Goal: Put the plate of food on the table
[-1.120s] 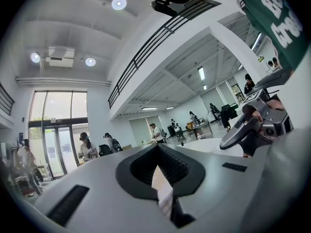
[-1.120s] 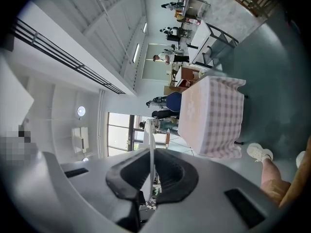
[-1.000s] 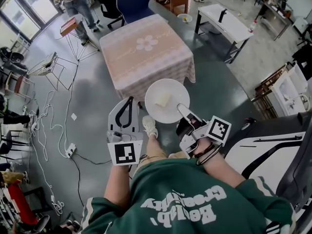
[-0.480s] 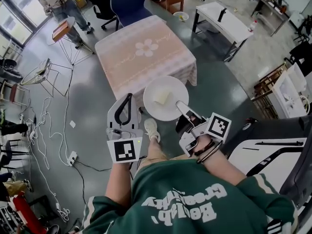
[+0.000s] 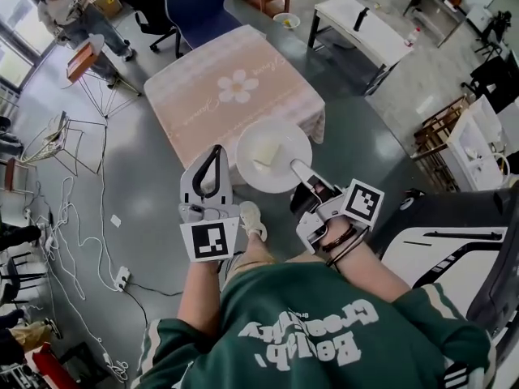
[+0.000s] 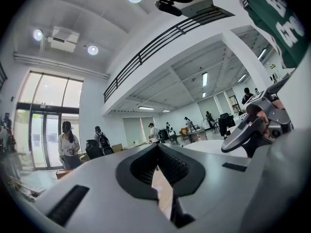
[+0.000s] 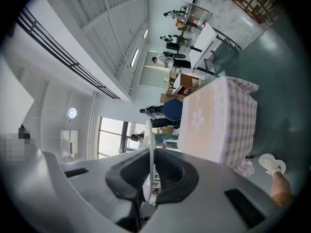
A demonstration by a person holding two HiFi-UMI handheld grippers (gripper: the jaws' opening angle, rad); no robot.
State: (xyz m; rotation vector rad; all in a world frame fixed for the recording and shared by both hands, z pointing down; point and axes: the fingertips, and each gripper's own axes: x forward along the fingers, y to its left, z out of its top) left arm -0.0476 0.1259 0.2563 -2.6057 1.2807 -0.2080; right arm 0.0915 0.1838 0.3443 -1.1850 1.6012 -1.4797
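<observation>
Right gripper (image 5: pixel 298 168) is brought closer to the cloth-covered surface (image 5: pixel 235 96). The white plate (image 5: pixel 280 140), clamped by its rim, is now held at the surface's near edge, its pale food block (image 5: pixel 263 154) unshifted. Left gripper (image 5: pixel 212 154) is closed and empty. Setting-down is judged close.

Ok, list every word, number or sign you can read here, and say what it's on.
Sweatshirt: two rows of white letters, upside down in the head view; cannot be read surely.
Table: script beside the flower on its cloth, too small to read.
Left cube, right cube: black-and-white square markers, no words.
Plate: no print.
Nothing can be quoted.
</observation>
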